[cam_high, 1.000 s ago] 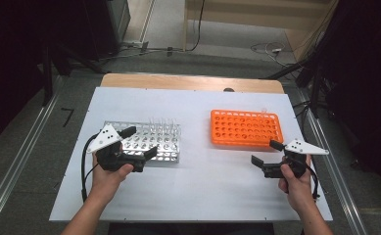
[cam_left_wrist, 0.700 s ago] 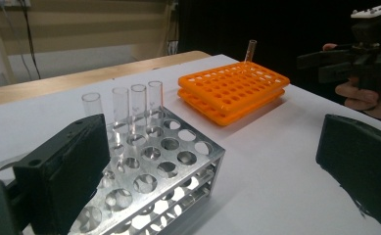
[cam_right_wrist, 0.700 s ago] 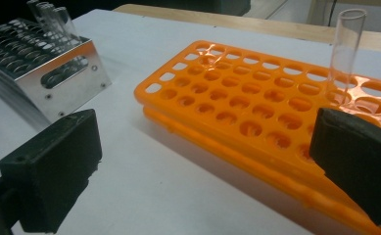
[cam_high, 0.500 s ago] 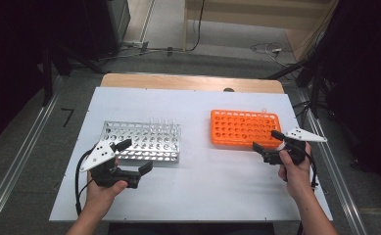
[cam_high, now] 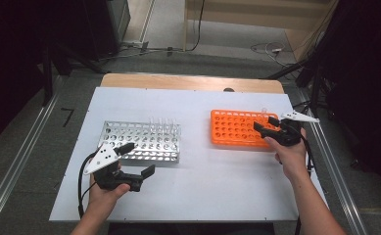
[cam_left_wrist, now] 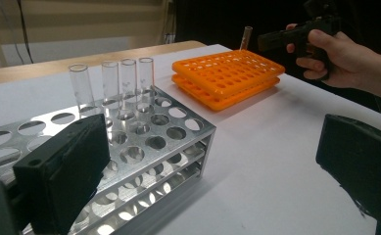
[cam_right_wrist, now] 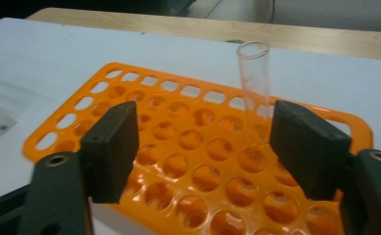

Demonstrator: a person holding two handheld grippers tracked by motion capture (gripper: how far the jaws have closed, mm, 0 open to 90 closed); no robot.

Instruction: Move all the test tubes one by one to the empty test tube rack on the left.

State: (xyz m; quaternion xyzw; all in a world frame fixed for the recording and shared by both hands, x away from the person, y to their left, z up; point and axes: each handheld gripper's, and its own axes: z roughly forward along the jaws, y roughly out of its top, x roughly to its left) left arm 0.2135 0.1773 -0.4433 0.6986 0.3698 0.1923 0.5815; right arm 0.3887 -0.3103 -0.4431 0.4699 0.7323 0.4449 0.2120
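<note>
The right tool (cam_right_wrist: 202,147) stood with its jaws partly apart, having just been closing, over the orange rack (cam_right_wrist: 129,93); nothing was gripped. Beyond them, at about one o'clock, a lone glass tube (cam_right_wrist: 254,83) stood upright in a far hole, clear of both pads. It looked light, stiff, slick and breakable, best taken gently below the rim. The left tool (cam_high: 129,169) hovered wide open and empty over the desk (cam_high: 227,191), the metal rack (cam_left_wrist: 144,147) with four tubes at its twelve o'clock.

Grey floor (cam_high: 26,147), trailing cables (cam_high: 198,29)
</note>
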